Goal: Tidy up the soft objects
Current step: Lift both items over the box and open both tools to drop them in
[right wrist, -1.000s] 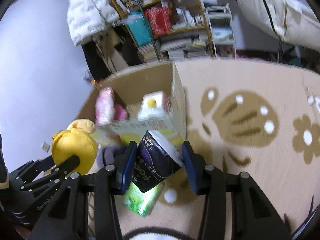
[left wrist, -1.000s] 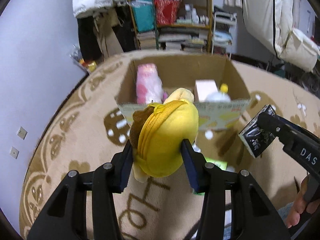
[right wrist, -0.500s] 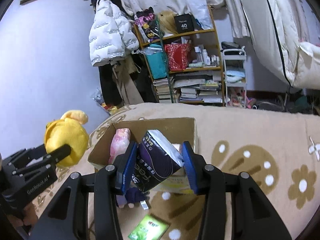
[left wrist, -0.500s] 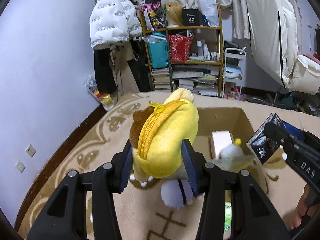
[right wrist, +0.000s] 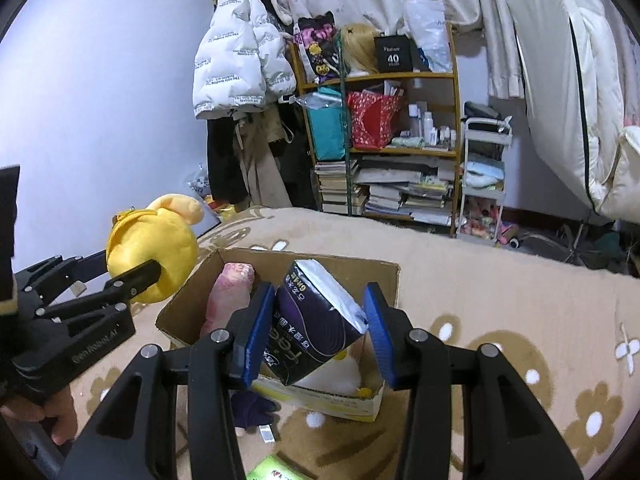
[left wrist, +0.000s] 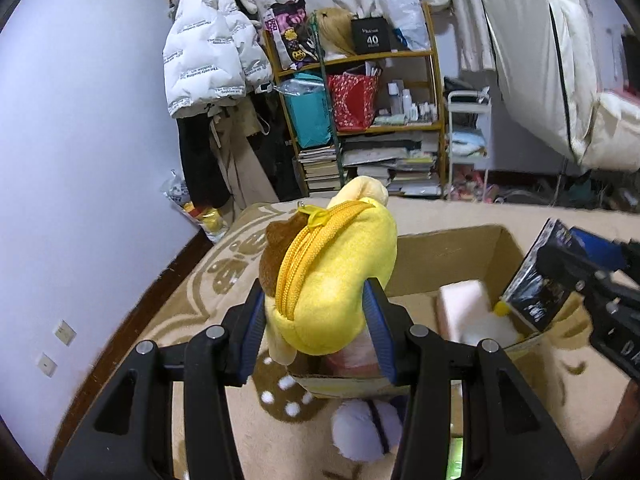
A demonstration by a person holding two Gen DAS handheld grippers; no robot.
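Observation:
My left gripper (left wrist: pixel 320 320) is shut on a yellow plush zip pouch (left wrist: pixel 332 276) and holds it above the left edge of an open cardboard box (left wrist: pixel 448 256). It also shows in the right wrist view (right wrist: pixel 152 256). My right gripper (right wrist: pixel 318 332) is shut on a dark purple tissue pack (right wrist: pixel 316 324) and holds it over the box (right wrist: pixel 340 264). The pack also shows in the left wrist view (left wrist: pixel 536 284). Inside the box lie a pink plush (right wrist: pixel 228 300), a pink block (left wrist: pixel 460 308) and a white plush with yellow bits (right wrist: pixel 336 376).
A beige patterned rug (right wrist: pixel 500 304) covers the floor. A lilac plush (left wrist: pixel 364 428) and a green packet (right wrist: pixel 276 468) lie on it in front of the box. A cluttered bookshelf (right wrist: pixel 380 140), hanging coats and a white trolley stand at the back wall.
Both grippers have risen and moved forward over the box, each still holding its object. The view now tilts further up toward the back wall.

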